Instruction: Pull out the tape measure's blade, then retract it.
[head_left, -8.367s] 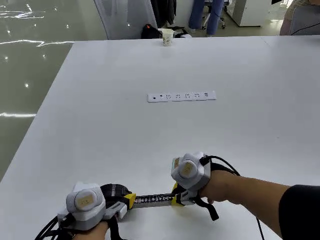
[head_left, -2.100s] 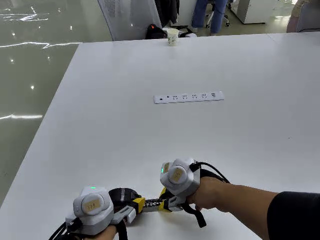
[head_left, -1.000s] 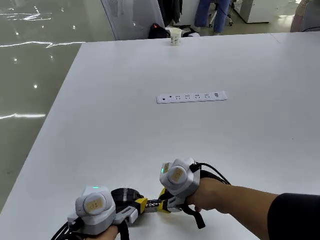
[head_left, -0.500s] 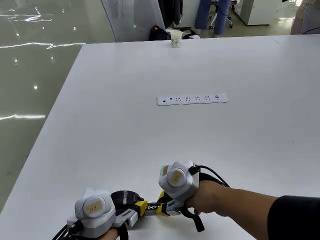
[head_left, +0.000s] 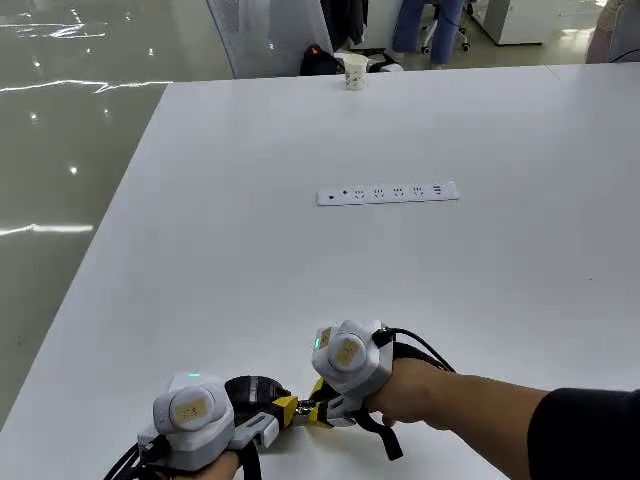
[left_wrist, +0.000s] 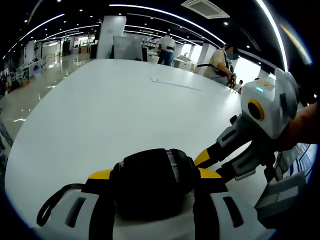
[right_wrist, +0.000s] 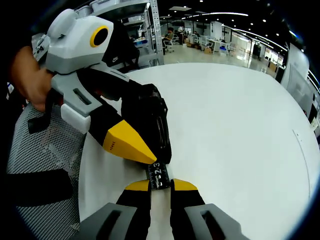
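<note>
On the 1 broad, smooth white table (head_left: 300, 250), with 1 flat white power strip (head_left: 388, 193) and 1 paper cup (head_left: 354, 71) farther back, we see the 2 grippers at the near edge, closer together than 8.4 s ago. The left gripper (left_wrist: 156, 175) clamps its 2 yellow-tipped jaws around the rounded black tape measure (right_wrist: 150, 117). The right gripper (right_wrist: 160, 187) is pinched tight on the blade (right_wrist: 159, 175), now a short numbered stub where a long strip showed.

The left hand-held gripper (left_wrist: 155, 174) hides the tape measure (left_wrist: 150, 192)'s lower part, and the right hand-held gripper (right_wrist: 160, 186) covers the blade (right_wrist: 158, 175)'s tip.
</note>
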